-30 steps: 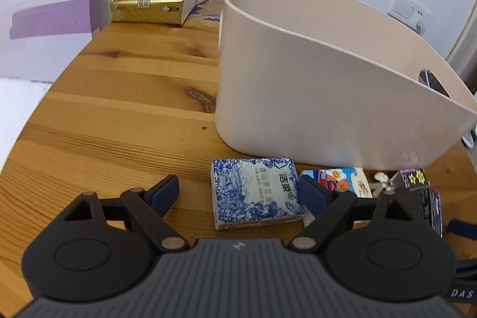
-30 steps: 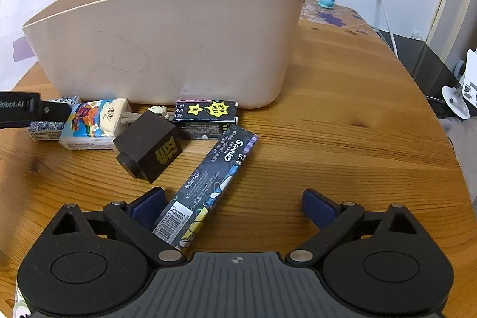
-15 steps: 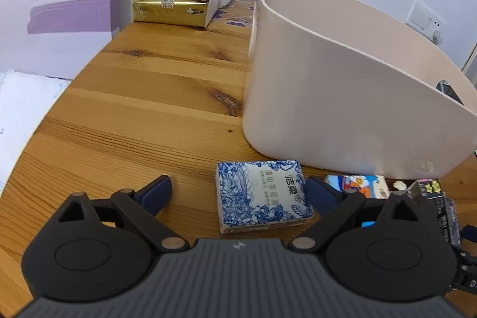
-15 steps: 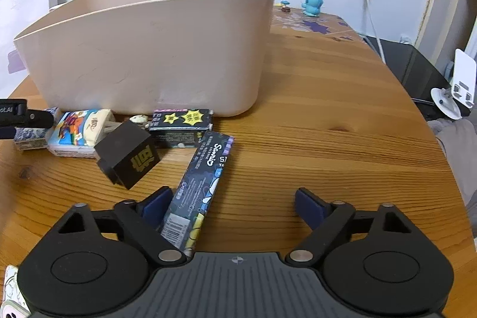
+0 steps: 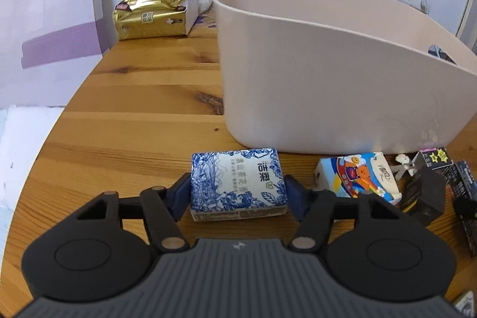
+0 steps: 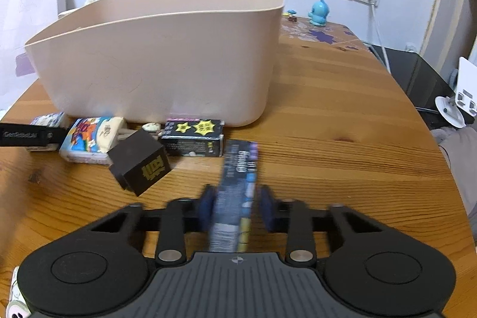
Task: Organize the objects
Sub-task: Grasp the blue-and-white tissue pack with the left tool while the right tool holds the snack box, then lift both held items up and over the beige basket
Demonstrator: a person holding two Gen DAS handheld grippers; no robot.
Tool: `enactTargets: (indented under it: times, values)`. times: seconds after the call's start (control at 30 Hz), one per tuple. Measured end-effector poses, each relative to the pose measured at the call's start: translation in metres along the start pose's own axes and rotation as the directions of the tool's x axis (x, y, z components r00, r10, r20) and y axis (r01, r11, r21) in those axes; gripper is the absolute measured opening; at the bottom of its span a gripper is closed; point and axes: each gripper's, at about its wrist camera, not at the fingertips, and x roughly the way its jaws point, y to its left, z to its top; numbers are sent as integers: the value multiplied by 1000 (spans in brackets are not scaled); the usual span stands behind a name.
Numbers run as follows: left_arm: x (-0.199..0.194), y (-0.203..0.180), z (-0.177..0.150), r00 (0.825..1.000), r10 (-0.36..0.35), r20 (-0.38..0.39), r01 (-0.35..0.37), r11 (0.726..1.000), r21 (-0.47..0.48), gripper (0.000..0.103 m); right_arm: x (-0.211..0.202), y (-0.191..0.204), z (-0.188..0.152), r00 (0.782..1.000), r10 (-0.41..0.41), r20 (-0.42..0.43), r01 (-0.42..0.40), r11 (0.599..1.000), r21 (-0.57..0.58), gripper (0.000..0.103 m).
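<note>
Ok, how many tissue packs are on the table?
3: blue-white pack before the bin, cartoon pack right of it, gold pack at the far edge. Bin's inside is hidden.

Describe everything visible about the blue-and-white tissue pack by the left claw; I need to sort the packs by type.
The blue-and-white tissue pack is a small, soft-looking rectangular packet in glossy wrap, printed with blue floral line art and dark characters on a white panel. It lies flat on the wooden table, just in front of the beige bin. The left claw, whose jaws have just been closing, has a blue pad against each short side. The colourful cartoon pack lies apart, to its right.
</note>
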Motion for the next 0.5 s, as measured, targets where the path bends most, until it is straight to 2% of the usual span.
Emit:
enactTargets:
  times: [0.13, 0.23, 0.5]
  values:
    - [-2, 6, -3, 1000, 27, 3, -27, 999, -21, 66, -1, -8, 1, 1000, 12, -2, -12, 999, 39, 21]
    - [-9, 9, -3, 1000, -8, -3, 8, 999, -44, 66, -6, -15, 4, 1000, 18, 9, -18, 997, 71, 21]
    - [-49, 7, 10, 995, -33, 93, 33, 999, 2, 66, -51, -28, 33, 988, 27, 151, -42, 994, 100, 21]
